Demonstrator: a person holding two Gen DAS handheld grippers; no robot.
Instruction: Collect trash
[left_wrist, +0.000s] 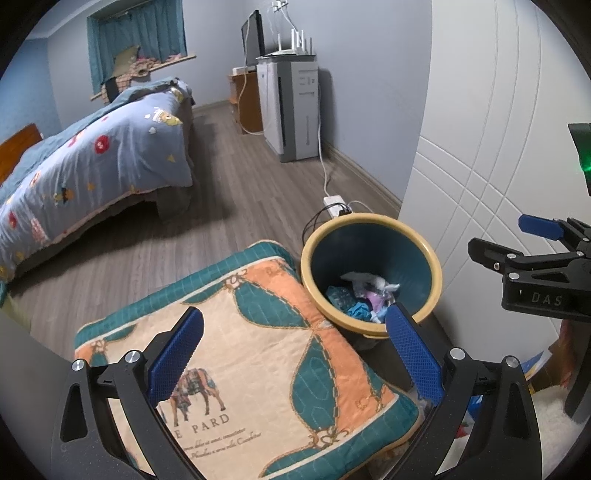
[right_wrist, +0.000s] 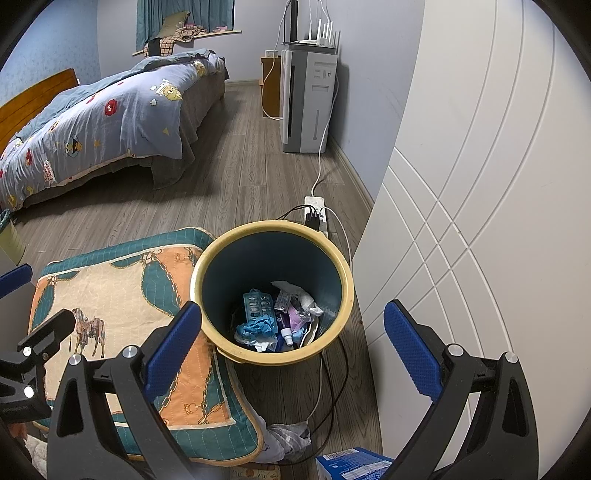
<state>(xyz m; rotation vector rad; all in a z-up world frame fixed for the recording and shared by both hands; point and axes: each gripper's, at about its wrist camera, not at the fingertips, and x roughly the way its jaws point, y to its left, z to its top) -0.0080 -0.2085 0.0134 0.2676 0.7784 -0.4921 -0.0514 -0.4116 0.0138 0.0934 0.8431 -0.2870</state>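
A round trash bin (right_wrist: 207, 273) with a yellow rim and dark blue inside stands on the wooden floor beside a patterned cushion (right_wrist: 110, 295). Inside lies trash (right_wrist: 280, 317): crumpled tissue, a blue glove, a blister pack, small bottles. My right gripper (right_wrist: 291, 336) hovers just above the bin, open, with nothing between its blue pads. My left gripper (left_wrist: 295, 343) hangs open and empty above the cushion (left_wrist: 258, 369), left of the bin (left_wrist: 424, 251). The right gripper (left_wrist: 532, 243) also shows at the right edge of the left wrist view.
A white wardrobe door (right_wrist: 480, 184) rises close on the right. A power strip (right_wrist: 316, 212) with cables lies behind the bin. A bed (right_wrist: 92, 129) stands at the left, an air purifier (right_wrist: 308, 99) by the far wall. A blue box (right_wrist: 351, 463) lies at the bottom.
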